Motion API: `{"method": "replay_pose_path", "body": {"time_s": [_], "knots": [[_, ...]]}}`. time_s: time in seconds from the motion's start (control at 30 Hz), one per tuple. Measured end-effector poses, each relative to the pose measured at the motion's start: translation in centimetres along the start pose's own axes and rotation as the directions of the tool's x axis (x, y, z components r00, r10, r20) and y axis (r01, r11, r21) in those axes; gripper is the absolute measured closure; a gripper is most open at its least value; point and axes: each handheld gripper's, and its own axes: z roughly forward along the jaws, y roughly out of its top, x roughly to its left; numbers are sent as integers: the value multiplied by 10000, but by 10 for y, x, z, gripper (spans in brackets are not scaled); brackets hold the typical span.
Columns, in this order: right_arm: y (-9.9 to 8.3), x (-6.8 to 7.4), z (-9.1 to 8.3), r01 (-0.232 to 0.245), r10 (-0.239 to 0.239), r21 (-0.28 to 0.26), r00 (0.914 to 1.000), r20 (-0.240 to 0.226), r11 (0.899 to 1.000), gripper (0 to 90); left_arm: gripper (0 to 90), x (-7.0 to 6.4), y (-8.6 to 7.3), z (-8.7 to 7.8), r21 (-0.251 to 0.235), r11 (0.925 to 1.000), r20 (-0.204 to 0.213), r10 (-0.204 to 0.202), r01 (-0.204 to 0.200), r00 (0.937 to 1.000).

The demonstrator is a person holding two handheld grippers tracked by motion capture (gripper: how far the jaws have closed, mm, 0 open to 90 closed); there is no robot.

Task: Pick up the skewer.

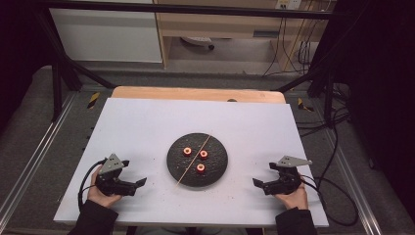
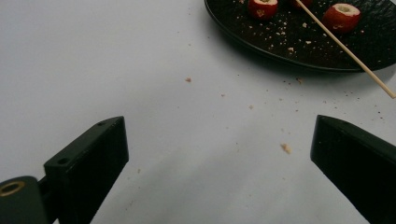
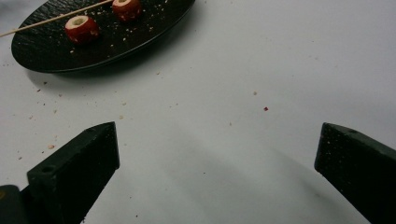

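Jaws on your left gripper (image 1: 138, 184) and right gripper (image 1: 258, 184) gape empty; between them the skewer (image 1: 192, 161) slants across the plate (image 1: 219, 171), near end toward your left.

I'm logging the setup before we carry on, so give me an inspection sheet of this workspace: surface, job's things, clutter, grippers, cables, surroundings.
Surface: white table top, strewn with small crumbs near the plate.
Job's things: black round plate at table centre, bearing three red cored fruit pieces and a wooden skewer lying diagonally across it, its near end overhanging the rim.
Clutter: nothing seen beyond the crumbs.
Grippers: left gripper and right gripper each held in a hand at either side of the plate, jaws open, holding nothing.
Cables: a black cable loops from the left gripper; more cables trail right of the table.
Surroundings: black frame bars, wooden furniture behind.
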Motion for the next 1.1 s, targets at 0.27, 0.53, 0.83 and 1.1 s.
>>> {"method": "replay_pose_path", "body": {"time_s": [0.27,0.53,0.83,1.1], "knots": [[0,1,0,60,-60,48,10000,22,10000,7,39,-6,3,1,40,9999,74,132,-132,9999],[0,2,1,105,-105,64,9999,21,9999,7,45,-13,7,5,167,9997,124,148,-150,9998],[2,4,1,185,-185,70,9998,33,9998,6,48,-23,16,7,202,9996,157,209,-212,9997],[1,4,2,191,-192,107,9998,100,9998,6,62,-36,28,13,443,9985,135,303,-309,9995]]}}
